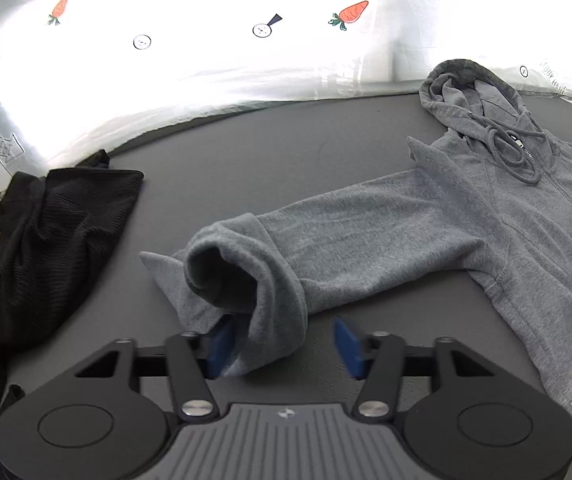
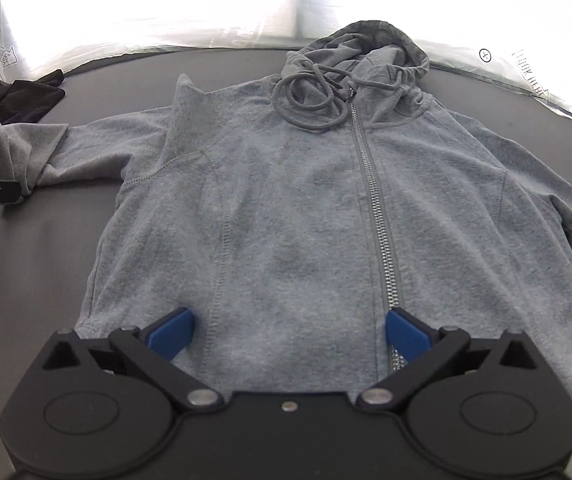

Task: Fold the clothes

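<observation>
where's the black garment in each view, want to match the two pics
Left wrist: the black garment lies crumpled at the left, beside the hoodie cuff.
Right wrist: the same garment is small at the far left edge, past the sleeve end.
Shared landmark: the hood drawstring, looped by the zipper top.

A: From where is the left wrist camera looking?

B: It is sitting low and near over the left gripper (image 1: 284,346), facing the hoodie (image 1: 425,216) sleeve at the left.

A: And the right one?

B: It is looking over the right gripper (image 2: 289,332) along the zipper (image 2: 373,184) toward the far hood. Both are sharing the hoodie and the black garment (image 1: 54,232).
</observation>
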`<action>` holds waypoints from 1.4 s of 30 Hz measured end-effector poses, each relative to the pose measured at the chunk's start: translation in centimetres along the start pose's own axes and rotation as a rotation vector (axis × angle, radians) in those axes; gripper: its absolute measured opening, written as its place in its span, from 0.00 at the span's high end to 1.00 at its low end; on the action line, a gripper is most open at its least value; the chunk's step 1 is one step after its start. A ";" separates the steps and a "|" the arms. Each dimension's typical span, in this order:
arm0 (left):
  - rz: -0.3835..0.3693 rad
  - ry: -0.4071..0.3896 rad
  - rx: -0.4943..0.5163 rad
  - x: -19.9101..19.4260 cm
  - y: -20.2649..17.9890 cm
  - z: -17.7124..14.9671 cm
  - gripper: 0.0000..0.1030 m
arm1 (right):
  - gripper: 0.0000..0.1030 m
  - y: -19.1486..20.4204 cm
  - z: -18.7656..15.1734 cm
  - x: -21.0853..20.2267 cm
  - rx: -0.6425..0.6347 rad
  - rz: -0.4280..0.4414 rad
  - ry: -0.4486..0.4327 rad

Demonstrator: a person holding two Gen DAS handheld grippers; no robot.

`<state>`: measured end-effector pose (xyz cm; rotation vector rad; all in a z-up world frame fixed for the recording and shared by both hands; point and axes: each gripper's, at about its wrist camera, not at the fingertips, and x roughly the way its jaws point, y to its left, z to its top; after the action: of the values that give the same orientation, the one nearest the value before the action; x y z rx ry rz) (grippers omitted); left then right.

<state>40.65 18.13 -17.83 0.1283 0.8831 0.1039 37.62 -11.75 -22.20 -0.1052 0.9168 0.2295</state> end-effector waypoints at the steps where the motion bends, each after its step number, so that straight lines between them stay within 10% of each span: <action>1: -0.017 0.024 -0.019 0.5 0.3 0.3 0.94 | 0.00 0.0 0.2 0.2 -0.003 0.000 -0.001; 6: -0.190 0.041 -0.298 -2.1 4.5 1.4 0.95 | 0.00 0.1 0.6 0.7 -0.010 0.002 -0.015; 12: -0.731 -0.052 -1.029 -8.3 13.5 -0.2 0.95 | 0.00 0.2 0.3 0.6 -0.005 0.002 -0.034; 16: -0.620 -0.094 -1.317 -8.9 17.9 -4.5 0.93 | 0.00 0.2 0.1 0.5 -0.003 0.000 -0.042; 22: -0.166 0.236 -1.231 -5.3 20.0 -10.7 0.83 | 0.00 0.2 0.1 0.5 -0.002 0.000 -0.051; 33: -0.140 0.232 -1.066 -6.8 17.3 -11.7 0.80 | 0.00 0.1 0.1 0.6 0.000 -0.004 -0.058; 38: -0.302 0.166 -0.807 -7.9 17.3 -10.4 0.71 | 0.00 0.2 0.0 0.6 0.000 -0.004 -0.064; 42: -0.335 0.102 -0.845 -8.8 18.7 -11.4 0.01 | 0.00 0.2 -0.1 0.6 0.001 -0.005 -0.069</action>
<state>25.55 36.12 -15.41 -0.8160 0.8870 0.1634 37.80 -11.51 -22.74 -0.0984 0.8479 0.2269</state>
